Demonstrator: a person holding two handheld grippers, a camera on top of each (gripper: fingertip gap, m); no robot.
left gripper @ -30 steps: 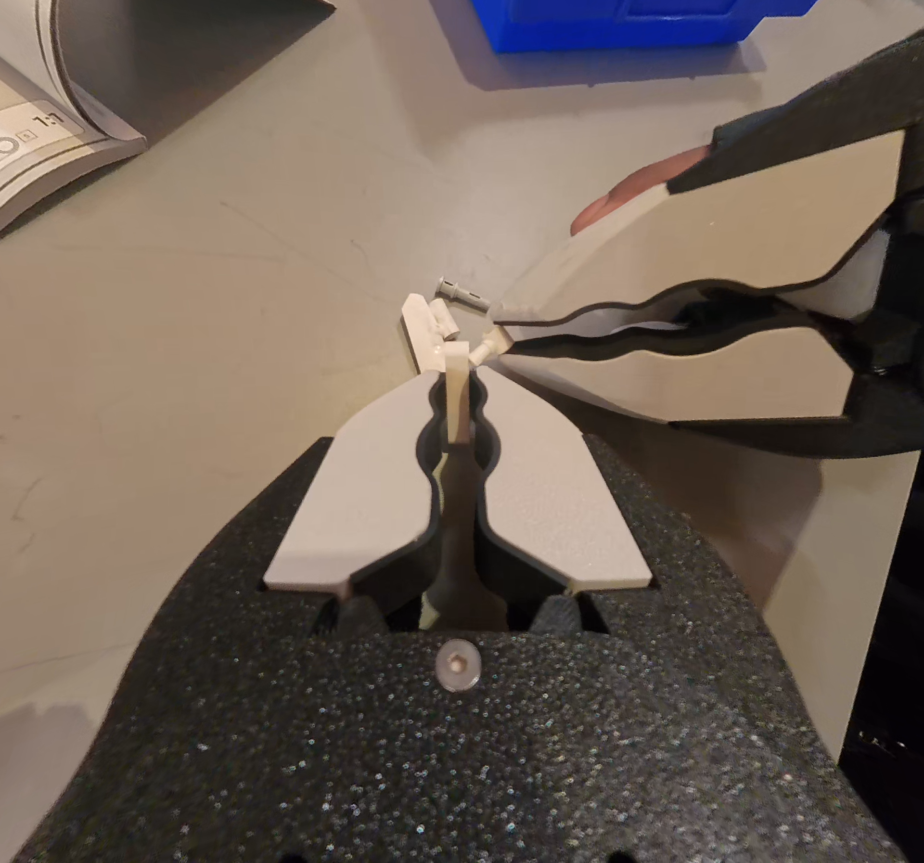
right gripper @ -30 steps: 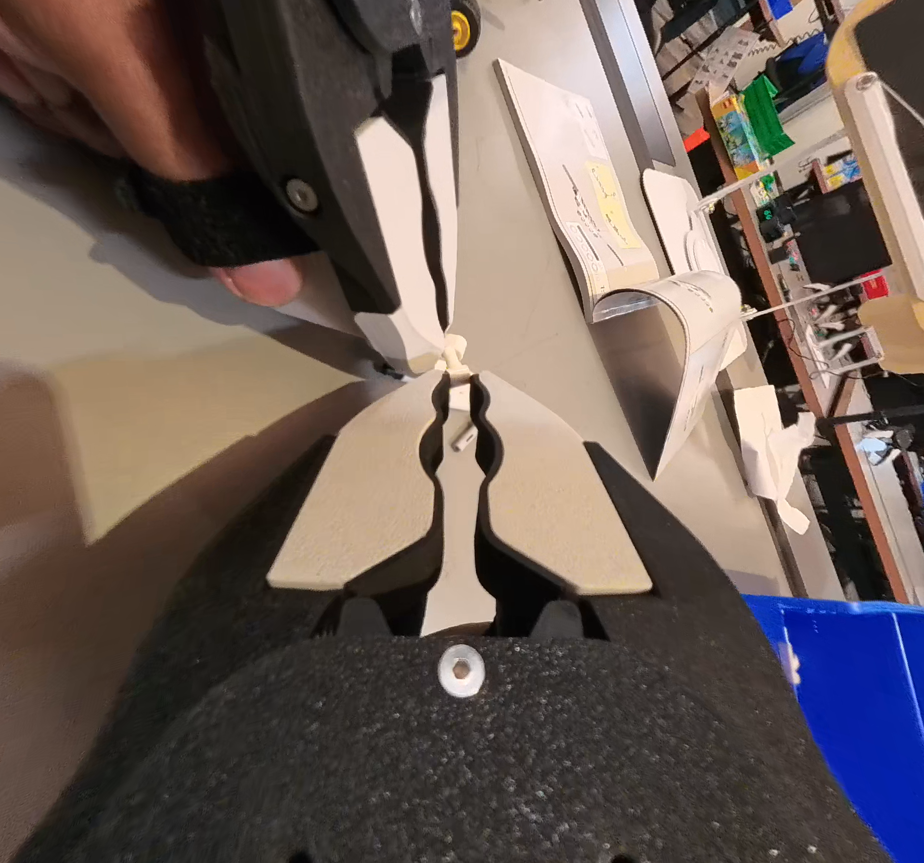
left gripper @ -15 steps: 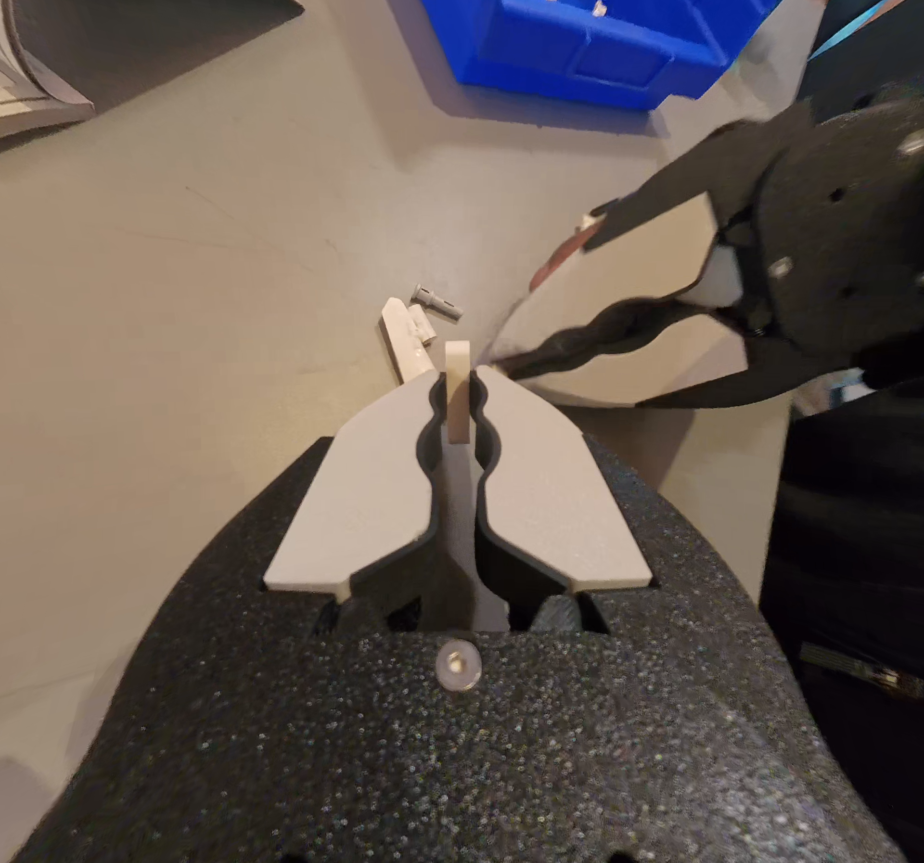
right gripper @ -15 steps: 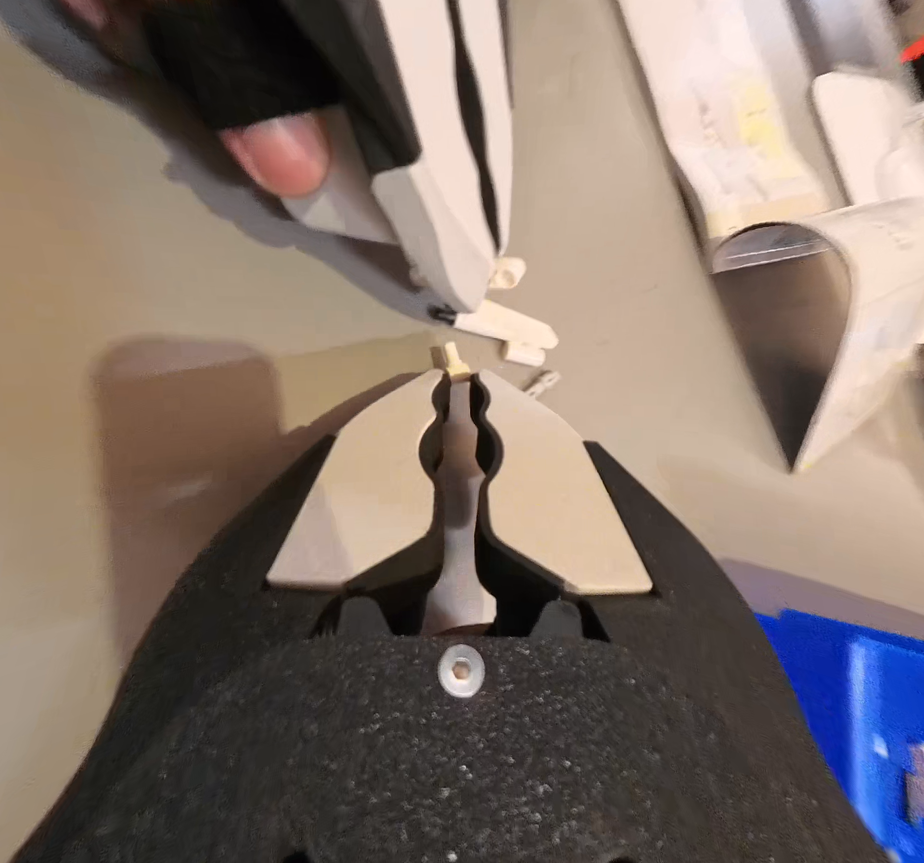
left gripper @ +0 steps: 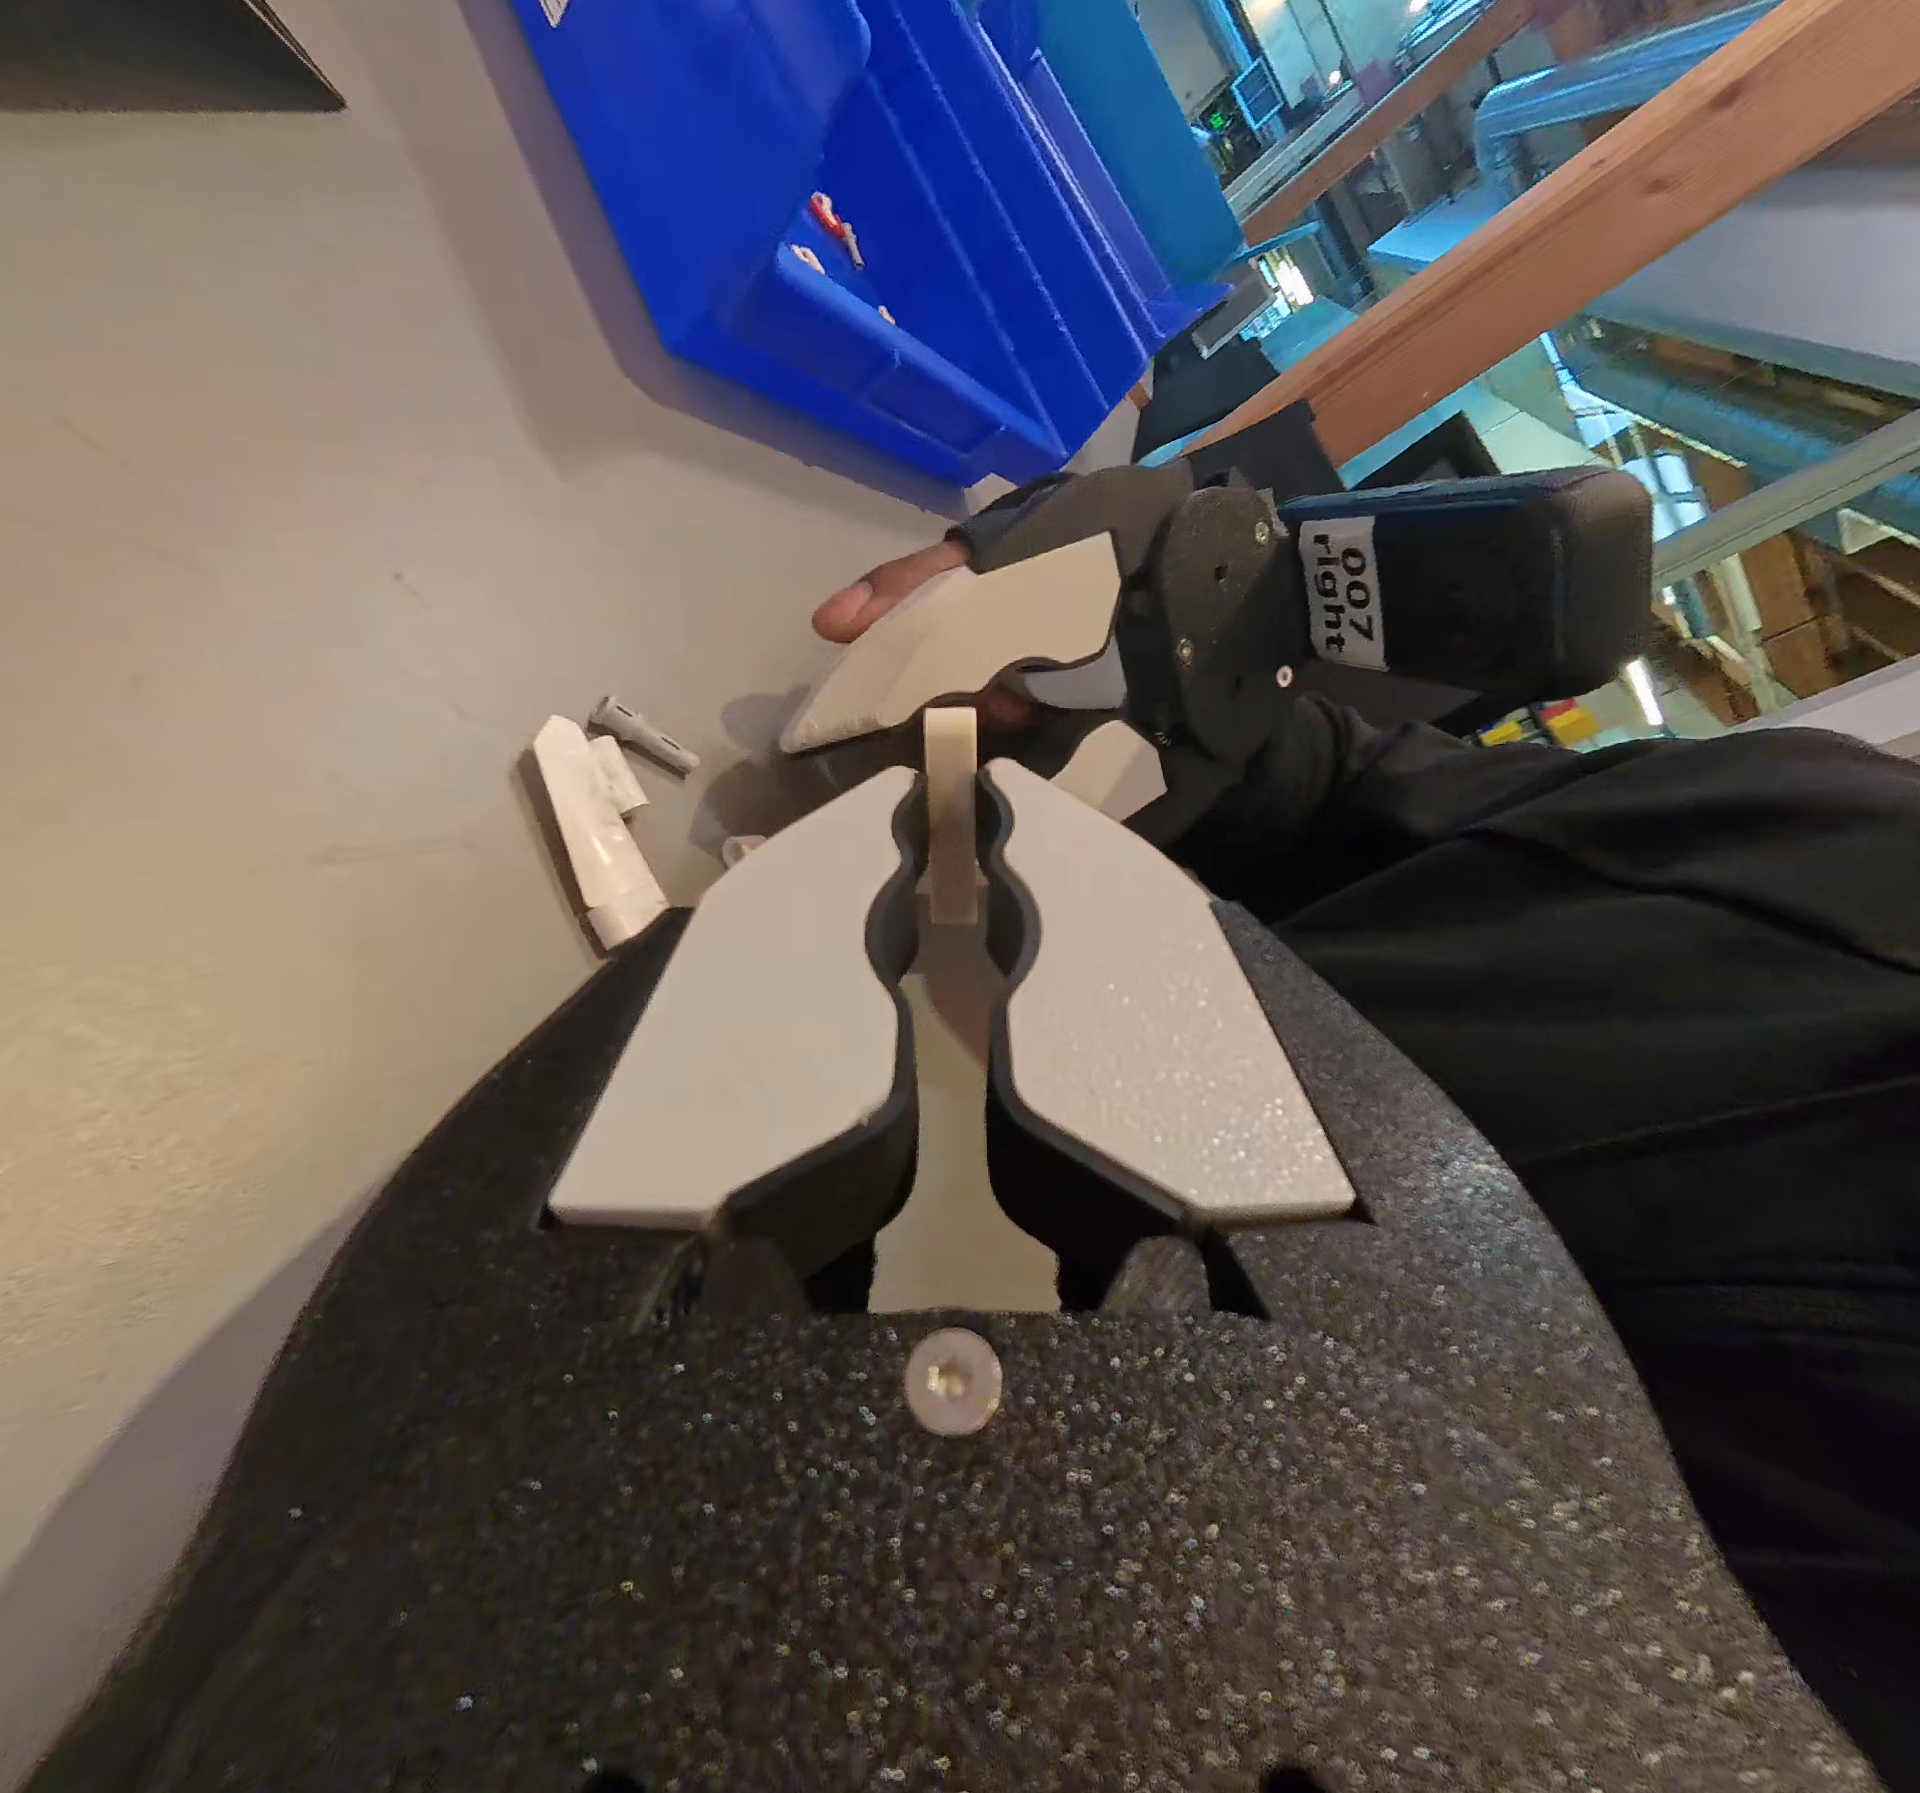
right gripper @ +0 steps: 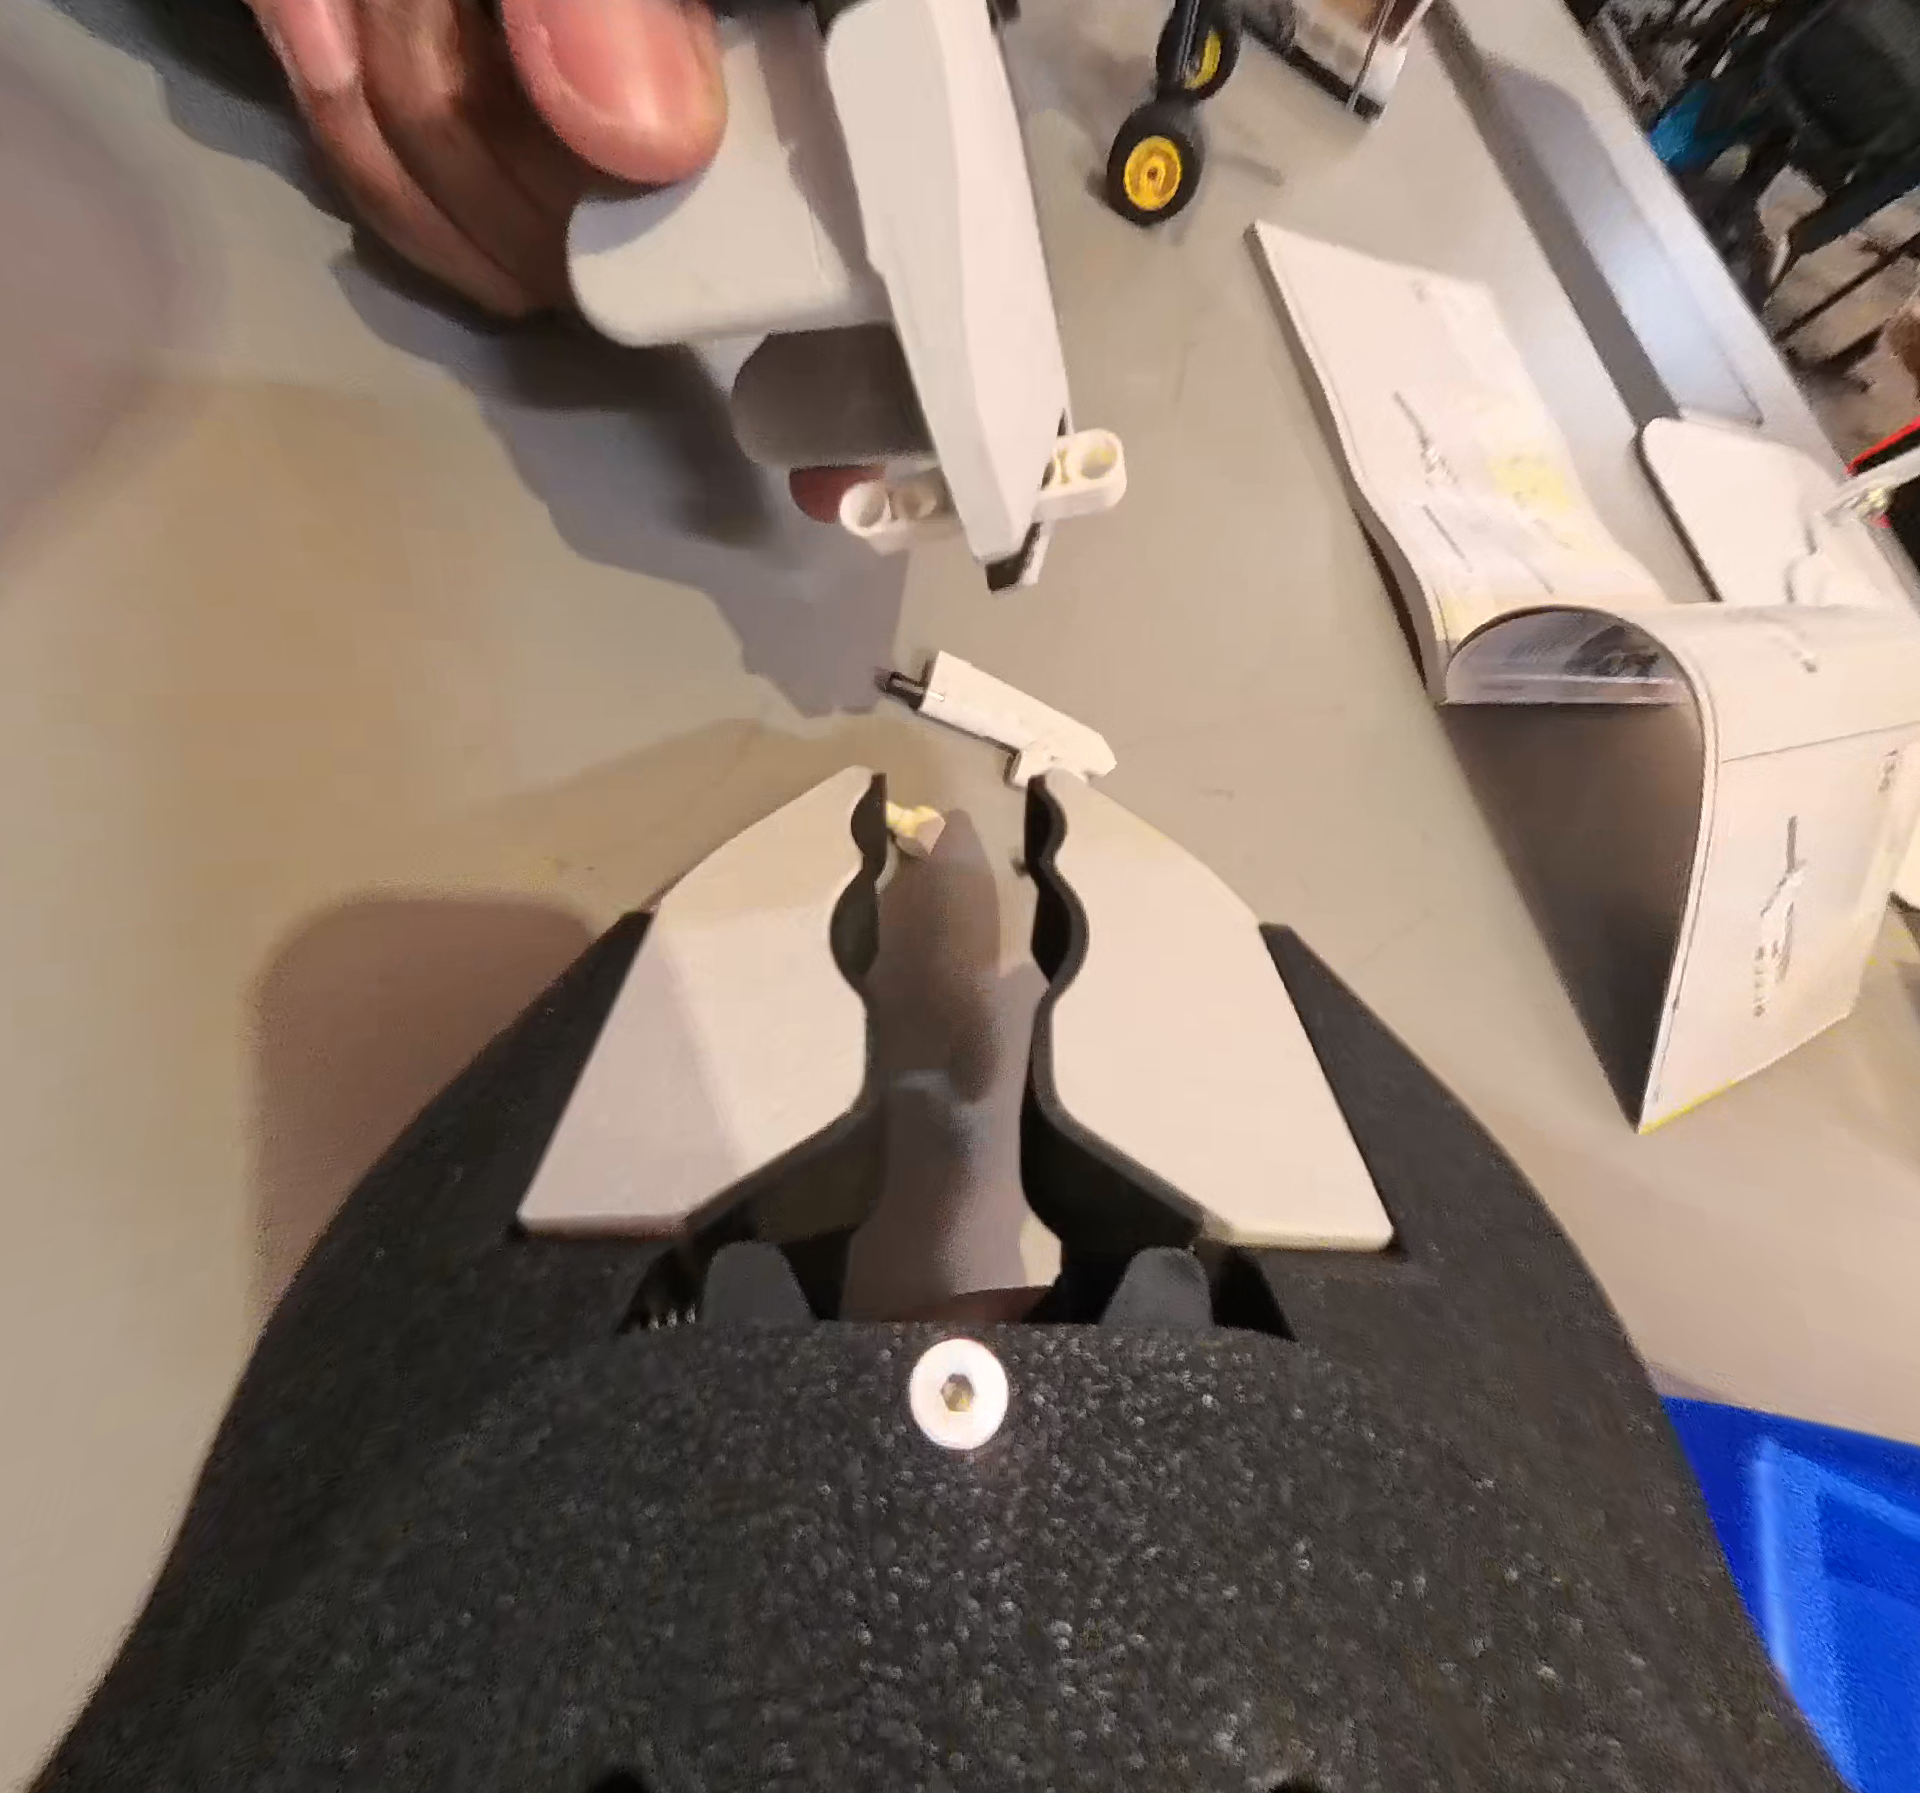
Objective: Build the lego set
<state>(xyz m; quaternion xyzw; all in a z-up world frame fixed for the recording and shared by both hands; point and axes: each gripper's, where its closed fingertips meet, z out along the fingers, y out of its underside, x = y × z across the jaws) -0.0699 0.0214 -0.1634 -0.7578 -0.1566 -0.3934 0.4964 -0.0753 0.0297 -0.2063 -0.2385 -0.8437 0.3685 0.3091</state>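
Observation:
My left gripper [left gripper: 951, 777] is shut on a cream-white beam [left gripper: 951, 813] that stands edge-on between its pads. In the right wrist view that beam [right gripper: 1081, 467] shows round holes and sticks out on both sides of the left gripper's tip [right gripper: 1013, 559]. My right gripper [right gripper: 956, 787] is open. A small cream pin [right gripper: 912, 824] lies by its left finger [right gripper: 748, 995], and the right pad stands clear of it. A white panel piece [right gripper: 1013, 725] lies on the table just ahead. It also shows in the left wrist view [left gripper: 592, 829] beside a grey pin [left gripper: 642, 733].
A blue bin [left gripper: 831, 185] with small parts stands behind; its corner shows in the right wrist view [right gripper: 1818, 1587]. An open booklet [right gripper: 1507, 496] lies to the right. A yellow-hubbed wheel [right gripper: 1153, 174] stands farther back. A person's hand [right gripper: 468, 81] holds the left gripper. Some 4 cm of space lies between my two pairs of fingers.
My right jaws have opened and let go of the cream pin they pinched. The two grippers have drawn apart. The left gripper still holds the beam.

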